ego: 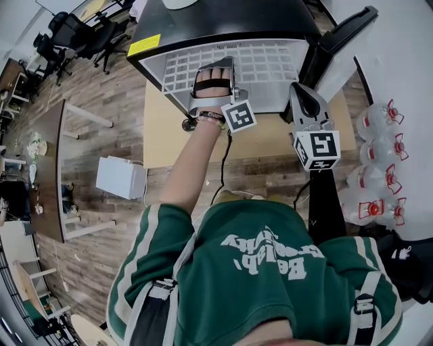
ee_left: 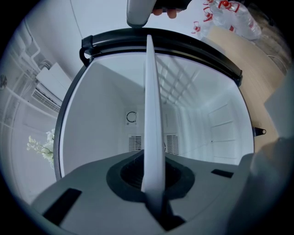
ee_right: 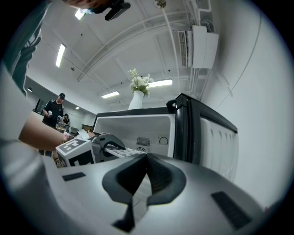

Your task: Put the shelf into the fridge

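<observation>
At the fridge (ego: pixel 223 27) mouth, L gripper (ee_left: pixel 154 186) & R gripper (ee_right: pixel 143 181) both clamp the shelf (ego: pixel 270 67) (white grid).

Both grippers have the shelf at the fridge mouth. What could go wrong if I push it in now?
1. The left gripper and right gripper pinch the shelf only at its near edge, so the far end may dip and jam crooked inside the fridge.
2. The right gripper sits close beside the open door; pushing forward could knock against it.
</observation>
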